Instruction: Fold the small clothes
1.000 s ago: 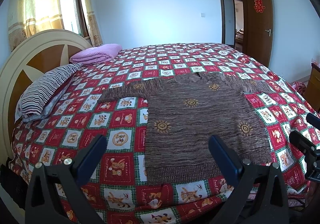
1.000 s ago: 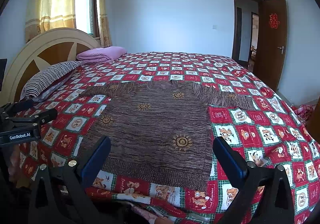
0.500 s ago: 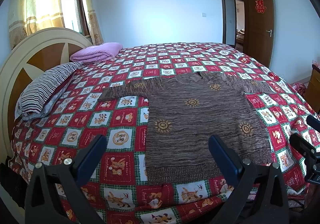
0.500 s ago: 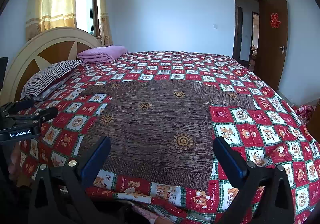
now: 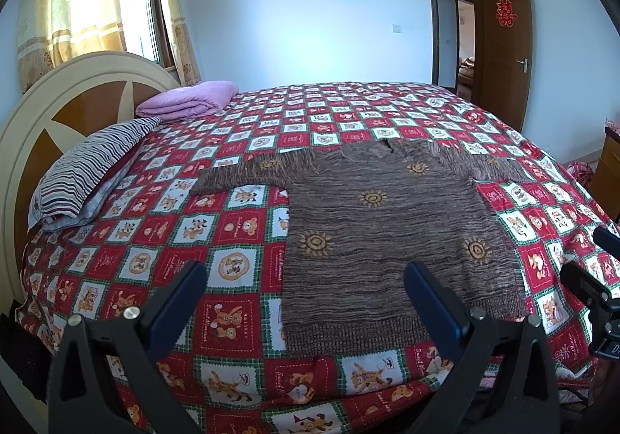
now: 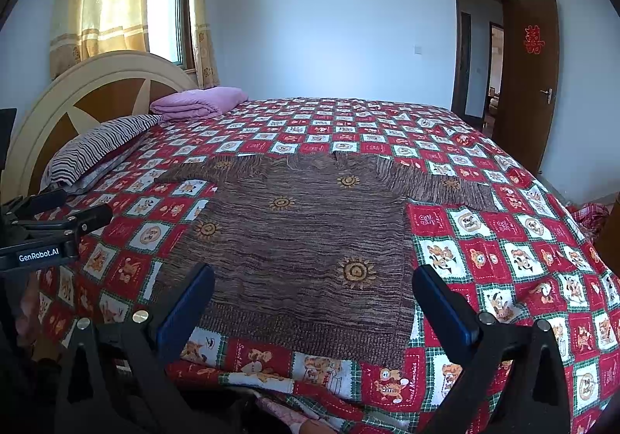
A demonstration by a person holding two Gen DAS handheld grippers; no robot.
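Lying flat and unfolded on the checked bedspread (image 5: 232, 263), sleeves spread, the brown sweater (image 5: 391, 232) sits beyond the left gripper (image 5: 306, 298) and right gripper (image 6: 314, 302), both wide apart and empty

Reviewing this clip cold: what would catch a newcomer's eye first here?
The brown knit sweater with sun motifs, spread flat with both sleeves out on the near part of the bed. Under it, the loud red-and-white cartoon patchwork bedspread covers the whole bed. Both grippers, left and right, hover open short of the sweater's hem.
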